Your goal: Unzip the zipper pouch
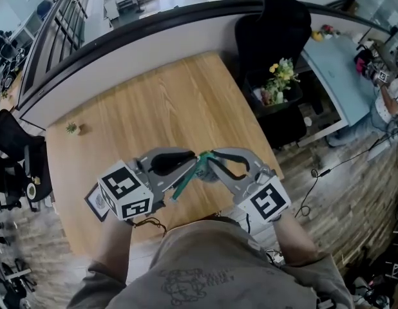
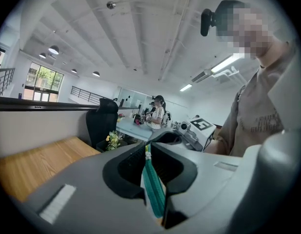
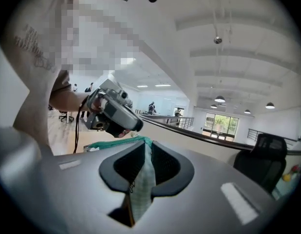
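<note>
**Item:** zipper pouch (image 1: pixel 184 181), teal-green fabric. It is held in the air above the wooden tabletop (image 1: pixel 154 102), close in front of the person's chest, and touches the wood nowhere that I can see.

**Holders:** 2.
- Left hand-held gripper (image 1: pixel 191 158): jaws narrow, pinched on a teal edge of the pouch that runs down the slot between the pads. A small pale piece sits at the top of that edge (possibly the zip pull, too small to be sure).
- Right hand-held gripper (image 1: pixel 209 162): jaws also narrow, clamped on a paler, checked fold of the same pouch. The fabric trails off towards the left one.

**Position:** the 2 sets of tips nearly meet, with the pouch bridging them. From above, a teal strip slants down below the left jaws.

**Step in hand:** by my reckoning, both grips are being settled before the pull. The zip's teeth are hidden, so I cannot tell whether it has opened at all.

**Next move calls for:**
- 1 gripper holds the pouch body firm.
- The other draws the slider along the zip line, keeping the fabric taut and the pull in line with the teeth.
- If the pull is not actually between the pads, it needs a fresh pinch first.
</note>
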